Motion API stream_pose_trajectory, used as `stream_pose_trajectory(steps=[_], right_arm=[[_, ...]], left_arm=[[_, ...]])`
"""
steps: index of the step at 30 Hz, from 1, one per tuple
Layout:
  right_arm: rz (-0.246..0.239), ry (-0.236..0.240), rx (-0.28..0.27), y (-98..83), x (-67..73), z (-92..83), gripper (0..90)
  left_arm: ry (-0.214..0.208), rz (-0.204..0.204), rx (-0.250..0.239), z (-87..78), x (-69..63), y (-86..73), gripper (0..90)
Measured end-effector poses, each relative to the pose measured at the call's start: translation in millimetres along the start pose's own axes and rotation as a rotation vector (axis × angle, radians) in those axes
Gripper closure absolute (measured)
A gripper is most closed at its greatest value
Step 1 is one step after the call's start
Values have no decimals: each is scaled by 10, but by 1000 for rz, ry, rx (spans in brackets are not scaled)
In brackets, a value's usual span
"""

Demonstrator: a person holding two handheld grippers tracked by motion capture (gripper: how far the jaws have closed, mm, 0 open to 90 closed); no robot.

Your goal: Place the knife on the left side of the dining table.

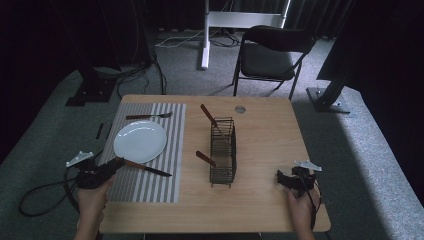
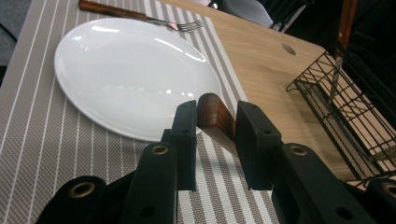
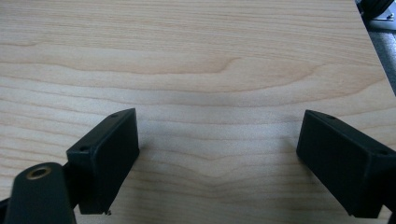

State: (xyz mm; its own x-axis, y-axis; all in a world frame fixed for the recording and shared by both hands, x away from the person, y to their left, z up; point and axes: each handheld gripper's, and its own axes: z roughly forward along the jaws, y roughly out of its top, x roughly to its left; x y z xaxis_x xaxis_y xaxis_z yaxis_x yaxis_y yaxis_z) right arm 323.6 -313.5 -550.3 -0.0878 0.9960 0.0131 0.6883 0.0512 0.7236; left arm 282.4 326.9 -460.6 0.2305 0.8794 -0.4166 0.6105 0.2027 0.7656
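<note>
A knife (image 1: 150, 170) with a brown wooden handle (image 2: 215, 116) lies on the striped placemat (image 1: 150, 186), just right of the white plate (image 1: 140, 141). My left gripper (image 1: 112, 166) is shut on the end of that handle, with one jaw on each side of it. A fork (image 1: 149, 116) lies beyond the plate (image 2: 130, 70). My right gripper (image 1: 282, 177) rests open near the table's front right, with bare wood (image 3: 219, 70) between its jaws.
A black wire basket (image 1: 222, 150) stands mid-table and holds two wooden-handled utensils (image 1: 207, 116). The basket (image 2: 345, 121) is to the right of my left gripper. A black chair (image 1: 272, 55) stands behind the table. A small round hole (image 1: 240, 109) marks the tabletop.
</note>
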Motion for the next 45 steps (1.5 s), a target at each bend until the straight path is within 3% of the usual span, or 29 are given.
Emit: stream_pose_trajectory(steps=[13,17,29,34,38,45], right_arm=[[0,0,0,0,0,0,121],[0,0,0,0,0,0,122],[0,0,0,0,0,0,122],[0,0,0,0,0,0,122],[0,0,0,0,0,0,121],[0,0,0,0,0,0,122]], left_arm=[[9,-116,-15,14,228,-230,674],[-7,-165,-19,30,317,-301,672],[10,-223,-10,126,499,-477,622],[30,-228,2,173,541,-523,591],[78,-214,14,215,541,-537,493],[157,-149,44,274,528,-540,454]])
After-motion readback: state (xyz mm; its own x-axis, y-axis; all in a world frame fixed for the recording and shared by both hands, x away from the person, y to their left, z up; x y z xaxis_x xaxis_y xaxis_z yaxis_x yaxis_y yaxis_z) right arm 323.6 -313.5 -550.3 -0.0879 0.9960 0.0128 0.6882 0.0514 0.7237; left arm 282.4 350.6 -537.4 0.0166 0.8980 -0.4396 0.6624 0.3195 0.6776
